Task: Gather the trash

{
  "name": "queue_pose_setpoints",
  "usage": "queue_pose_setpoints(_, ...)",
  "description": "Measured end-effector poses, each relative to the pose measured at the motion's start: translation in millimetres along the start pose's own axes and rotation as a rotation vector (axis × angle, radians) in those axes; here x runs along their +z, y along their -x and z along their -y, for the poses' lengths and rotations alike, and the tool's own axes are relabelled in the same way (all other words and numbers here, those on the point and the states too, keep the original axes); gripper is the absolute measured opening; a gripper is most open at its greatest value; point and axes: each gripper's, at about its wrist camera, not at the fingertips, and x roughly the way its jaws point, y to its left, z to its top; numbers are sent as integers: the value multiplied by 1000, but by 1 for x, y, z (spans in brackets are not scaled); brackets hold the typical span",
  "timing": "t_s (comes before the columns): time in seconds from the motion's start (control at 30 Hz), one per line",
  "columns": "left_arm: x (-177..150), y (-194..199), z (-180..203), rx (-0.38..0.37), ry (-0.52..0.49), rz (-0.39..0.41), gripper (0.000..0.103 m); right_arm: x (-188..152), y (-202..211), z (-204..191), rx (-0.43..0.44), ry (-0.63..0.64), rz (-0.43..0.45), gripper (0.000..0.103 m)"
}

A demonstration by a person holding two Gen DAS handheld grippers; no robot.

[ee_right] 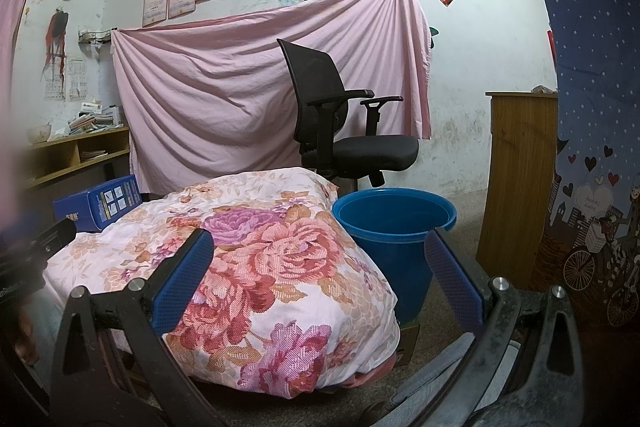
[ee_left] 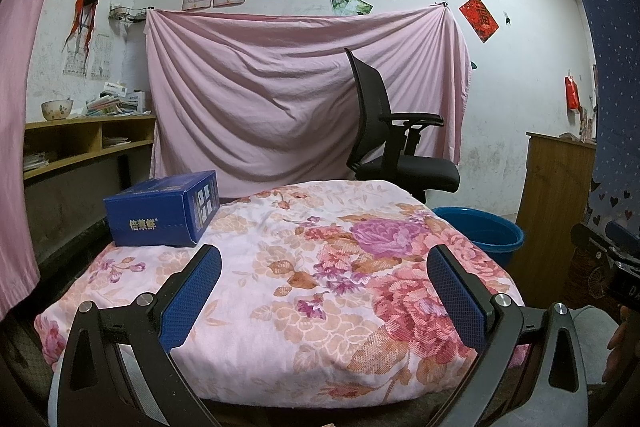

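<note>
A blue cardboard box (ee_left: 162, 213) rests on the far left corner of a floral-covered surface (ee_left: 288, 291); the right wrist view shows the box (ee_right: 98, 205) at the left behind the cloth (ee_right: 256, 259). A blue plastic bucket (ee_right: 394, 223) stands on the floor to the right of the cloth, and its rim (ee_left: 484, 231) shows in the left wrist view. My left gripper (ee_left: 324, 267) hangs open over the near part of the cloth, empty, with the box ahead to its left. My right gripper (ee_right: 318, 255) is open and empty, with the bucket just beyond its right finger.
A black office chair (ee_left: 394, 139) stands behind the covered surface, before a hung pink sheet (ee_left: 280, 99). Wooden shelves (ee_left: 80, 143) with a bowl and papers line the left wall. A wooden cabinet (ee_right: 516, 183) and a patterned blue curtain (ee_right: 592, 147) stand at the right.
</note>
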Motion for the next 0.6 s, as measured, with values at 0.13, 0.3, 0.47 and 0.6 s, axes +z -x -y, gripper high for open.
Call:
queue_pose_setpoints(0.13, 1, 0, 0, 10, -21, 2, 101, 0, 0, 0, 0, 0, -1, 103)
queue_pose_setpoints(0.3, 1, 0, -4, 14, -19, -1, 101, 1, 0, 0, 0, -1, -1, 103)
queue_pose_setpoints(0.47, 1, -1, -4, 14, -28, 1, 101, 1, 0, 0, 0, -2, -2, 103)
queue_pose_setpoints(0.6, 1, -1, -5, 15, -34, 2, 101, 1, 0, 0, 0, -3, -3, 103)
